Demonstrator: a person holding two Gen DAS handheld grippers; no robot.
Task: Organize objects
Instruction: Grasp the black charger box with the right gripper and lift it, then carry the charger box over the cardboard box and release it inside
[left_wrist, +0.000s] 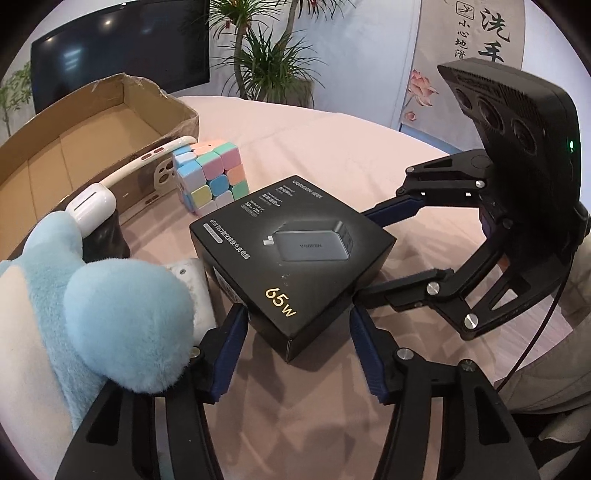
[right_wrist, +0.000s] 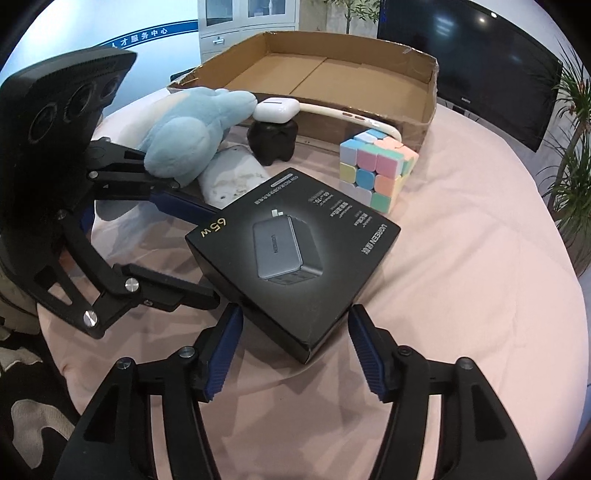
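Black cardboard, printed with a grey charger and "65W", makes up the charger box (left_wrist: 291, 258) that is sitting flat on the pink tablecloth (left_wrist: 332, 155) in the left wrist view. The left gripper (left_wrist: 299, 325) is straddling the box's nearest corner, its blue pads standing just off the box's two near edges, so the jaws are parted and holding nothing. The right gripper (left_wrist: 364, 251) is reaching in from the box's right side, one finger at the far right edge and the other at the near right edge; whether those fingertips are touching the box I cannot tell. Beyond the box, a pastel puzzle cube (left_wrist: 210, 177) is standing close by, and an open cardboard carton (left_wrist: 110, 122) is lying further off to the box's far left. A blue plush toy (left_wrist: 110, 325) is lying just left of the box.

Seen from the right wrist, the right gripper (right_wrist: 293, 325) is framing the near corner of the charger box (right_wrist: 291, 254), pads apart and clear of its sides, gripping nothing. The left gripper (right_wrist: 212, 254) is coming in from the box's left. Behind the box are lying the plush toy (right_wrist: 192, 129), a white earbud case (right_wrist: 277, 109) on a small black stand (right_wrist: 273, 142), the cube (right_wrist: 376, 170) and the carton (right_wrist: 332, 74).
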